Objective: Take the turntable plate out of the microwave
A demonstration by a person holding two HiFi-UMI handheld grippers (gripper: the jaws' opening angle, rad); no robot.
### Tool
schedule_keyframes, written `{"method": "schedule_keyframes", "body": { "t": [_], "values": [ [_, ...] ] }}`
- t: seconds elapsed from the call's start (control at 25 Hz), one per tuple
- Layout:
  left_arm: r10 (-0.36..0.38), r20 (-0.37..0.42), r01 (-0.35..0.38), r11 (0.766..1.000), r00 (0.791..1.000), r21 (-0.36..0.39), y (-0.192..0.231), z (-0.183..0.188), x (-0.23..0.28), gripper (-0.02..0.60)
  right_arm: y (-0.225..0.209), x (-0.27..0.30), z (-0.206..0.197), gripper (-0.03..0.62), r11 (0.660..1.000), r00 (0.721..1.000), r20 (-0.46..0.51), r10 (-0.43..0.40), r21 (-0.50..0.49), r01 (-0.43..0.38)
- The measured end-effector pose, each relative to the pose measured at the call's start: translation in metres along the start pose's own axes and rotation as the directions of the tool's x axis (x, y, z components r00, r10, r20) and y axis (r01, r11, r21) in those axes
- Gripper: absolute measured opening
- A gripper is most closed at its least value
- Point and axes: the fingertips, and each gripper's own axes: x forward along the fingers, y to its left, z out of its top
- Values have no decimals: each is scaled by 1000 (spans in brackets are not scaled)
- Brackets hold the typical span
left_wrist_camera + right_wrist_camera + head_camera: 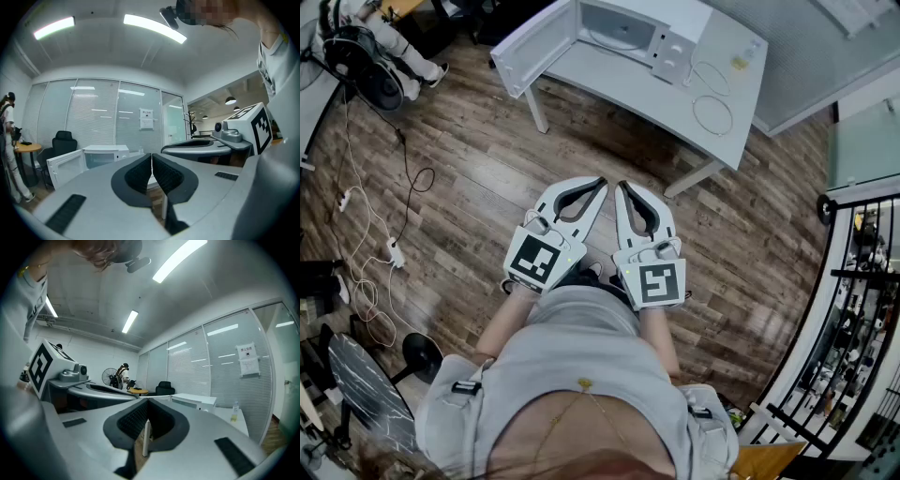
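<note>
Evidently the left hand-held gripper (601, 181) and right hand-held gripper (621, 186) are both pressed together and empty. The turntable plate (619, 38) lies well ahead inside the open microwave (661, 42). A rim pinch on that plate could probably slip, dropping it.

Brown plank floor (487, 178) fills the head view. A white table (628, 86) stands at upper centre, a fan (367, 77) at upper left, and cables (366, 253) trail down the left. A black railing (862, 309) runs along the right. The left gripper view shows blind-covered glass walls (93, 126), a black chair (63, 140) lower left, and light strips (152, 27) overhead.
</note>
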Motion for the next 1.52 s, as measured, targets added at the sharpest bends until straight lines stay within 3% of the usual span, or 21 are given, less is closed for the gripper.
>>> {"method": "schedule_keyframes", "body": {
  "t": [0.32, 0.48, 0.96, 1.32, 1.52],
  "values": [
    [26, -5, -26, 1000, 1000, 3, 13, -7, 8, 37, -9, 5, -9, 28, 999, 1000, 2, -7, 34, 7],
    [11, -8, -12, 1000, 1000, -29, 24, -8, 14, 115, -15, 15, -14, 55, 999, 1000, -15, -10, 41, 10],
    [-18, -11, 17, 998, 1000, -67, 81, -12, 48, 121, -40, 76, -18, 95, 997, 997, -60, -48, 49, 51],
    [-28, 1, 28, 999, 1000, -41, 140, -8, 66, 121, -42, 139, -10, 101, 999, 999, -20, -42, 11, 42],
    [-47, 28, 49, 997, 998, -64, 168, -7, 67, 121, -37, 169, -12, 101, 999, 998, -23, -51, 13, 51]
  ]
}}
